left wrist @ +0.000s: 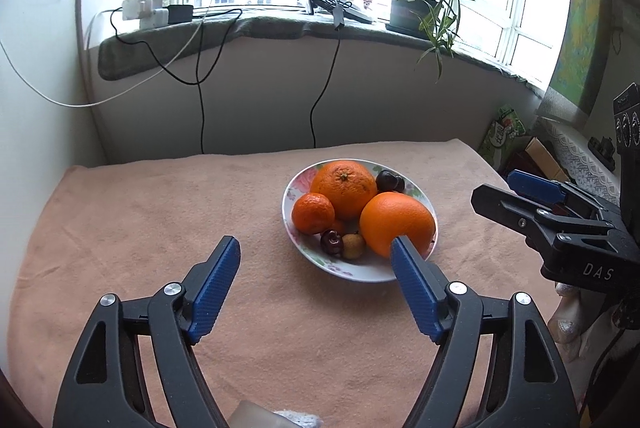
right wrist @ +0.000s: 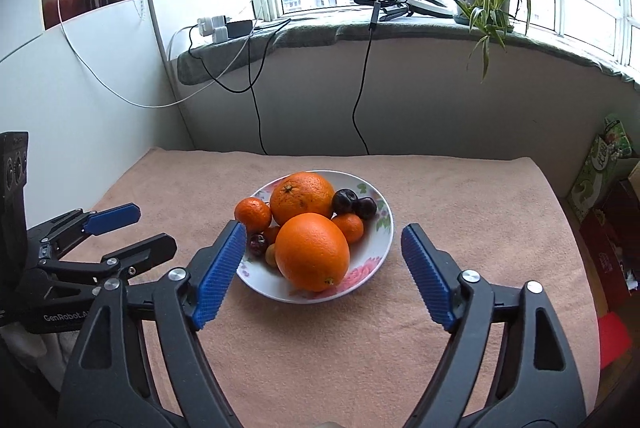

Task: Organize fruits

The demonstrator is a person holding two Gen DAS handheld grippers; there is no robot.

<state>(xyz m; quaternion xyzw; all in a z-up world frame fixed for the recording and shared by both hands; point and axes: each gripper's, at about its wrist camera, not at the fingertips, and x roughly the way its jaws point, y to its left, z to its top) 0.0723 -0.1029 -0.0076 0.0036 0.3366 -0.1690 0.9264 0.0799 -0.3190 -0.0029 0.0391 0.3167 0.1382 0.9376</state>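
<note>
left gripper: jaws apart, nothing held | right gripper: jaws apart, nothing held | fruits: oranges, mandarins, cherries piled in floral bowl on pink cloth, ahead of both

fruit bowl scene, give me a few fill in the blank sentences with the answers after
1. All the fruit sits in a flowered bowl on a ____ coloured cloth.
2. The biggest fruits in the bowl are ____ oranges.
3. The right gripper and left gripper both have their jaws ____, holding nothing.
4. On the windowsill stands a potted ____.

Missing words: pink; two; open; plant
</note>
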